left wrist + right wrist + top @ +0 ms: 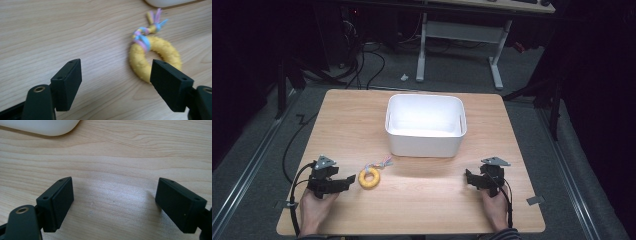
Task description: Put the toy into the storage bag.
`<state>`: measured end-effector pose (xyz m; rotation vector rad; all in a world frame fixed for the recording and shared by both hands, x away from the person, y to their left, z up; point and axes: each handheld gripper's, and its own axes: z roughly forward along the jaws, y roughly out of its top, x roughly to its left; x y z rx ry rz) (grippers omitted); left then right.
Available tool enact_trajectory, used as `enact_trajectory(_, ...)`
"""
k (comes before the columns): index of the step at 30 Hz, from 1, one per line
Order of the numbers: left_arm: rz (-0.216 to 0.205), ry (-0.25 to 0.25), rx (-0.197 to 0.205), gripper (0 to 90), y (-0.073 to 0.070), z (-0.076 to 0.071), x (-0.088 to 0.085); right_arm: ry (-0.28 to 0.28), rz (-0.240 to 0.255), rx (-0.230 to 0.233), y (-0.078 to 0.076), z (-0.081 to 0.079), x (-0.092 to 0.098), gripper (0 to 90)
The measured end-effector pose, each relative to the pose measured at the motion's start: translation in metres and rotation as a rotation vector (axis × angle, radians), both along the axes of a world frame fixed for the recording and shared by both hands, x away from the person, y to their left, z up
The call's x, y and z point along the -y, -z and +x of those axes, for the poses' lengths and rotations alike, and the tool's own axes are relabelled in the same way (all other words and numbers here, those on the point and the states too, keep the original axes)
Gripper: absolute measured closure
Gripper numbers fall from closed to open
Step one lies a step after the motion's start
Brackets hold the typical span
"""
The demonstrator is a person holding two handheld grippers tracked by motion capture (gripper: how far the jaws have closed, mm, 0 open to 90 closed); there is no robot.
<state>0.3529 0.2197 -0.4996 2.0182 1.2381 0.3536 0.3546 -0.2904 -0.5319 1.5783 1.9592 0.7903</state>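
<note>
Left gripper spread wide, empty, just beside yellow ring toy with braided tassel. Right gripper spread, empty, near white bin.

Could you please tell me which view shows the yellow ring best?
The left gripper view: the ring is close, its bumpy surface and pastel tassel clear. The high view shows it small on the table, beside the left tongs. The right gripper view faces bare wood.

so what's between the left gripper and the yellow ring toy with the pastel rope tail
Nothing but bare wooden table. In the left gripper view the open left gripper has the yellow ring toy just ahead by its right jaw, with a strip of wood before it.
</note>
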Motion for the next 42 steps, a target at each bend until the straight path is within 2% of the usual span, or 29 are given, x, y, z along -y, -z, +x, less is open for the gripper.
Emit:
enact_trajectory(8,0.043,0.037,-0.009,30.4,-0.003,0.004,0.019,-0.002,0.004,-0.005,0.0,-0.001,-0.001,15.2)
enact_trajectory(11,0.106,0.058,0.011,32.0,-0.005,0.005,0.031,-0.005,0.004,-0.005,0.0,-0.001,-0.001,15.2)
enact_trajectory(12,0.106,0.063,0.01,32.2,-0.004,0.006,0.034,-0.008,0.003,-0.004,0.0,-0.001,-0.001,15.2)
enact_trajectory(15,0.108,0.072,-0.001,33.4,-0.003,0.009,0.038,-0.008,0.003,-0.004,0.0,-0.001,-0.001,15.2)
enact_trajectory(17,0.11,0.078,-0.032,34.4,-0.002,0.011,0.041,-0.008,0.004,-0.002,0.0,-0.001,-0.001,15.2)
enact_trajectory(19,0.13,0.083,-0.035,37.3,-0.002,0.013,0.043,-0.007,0.005,-0.003,0.0,-0.001,-0.001,15.2)
enact_trajectory(22,0.128,0.092,-0.034,39.5,-0.002,0.013,0.045,-0.008,0.004,-0.002,0.0,-0.001,-0.001,15.2)
enact_trajectory(24,0.141,0.094,-0.033,41.4,-0.001,0.014,0.047,-0.009,0.004,-0.002,0.0,-0.001,-0.001,15.2)
enact_trajectory(28,0.173,0.092,-0.062,45.2,0.004,0.02,0.049,-0.008,0.006,-0.004,0.0,-0.001,-0.001,15.2)
enact_trajectory(32,0.156,0.093,-0.078,47.0,0.006,0.023,0.05,-0.01,0.004,-0.003,0.0,-0.001,-0.001,15.2)
enact_trajectory(35,0.136,0.09,-0.107,47.9,0.008,0.026,0.05,-0.01,0.005,-0.004,0.0,-0.001,-0.001,15.2)
enact_trajectory(39,0.134,0.088,-0.12,48.7,0.009,0.028,0.052,-0.01,0.005,-0.003,0.0,-0.001,-0.001,15.2)
enact_trajectory(42,0.139,0.092,-0.127,53.0,0.011,0.029,0.055,-0.012,0.003,-0.002,0.0,-0.001,-0.001,15.2)
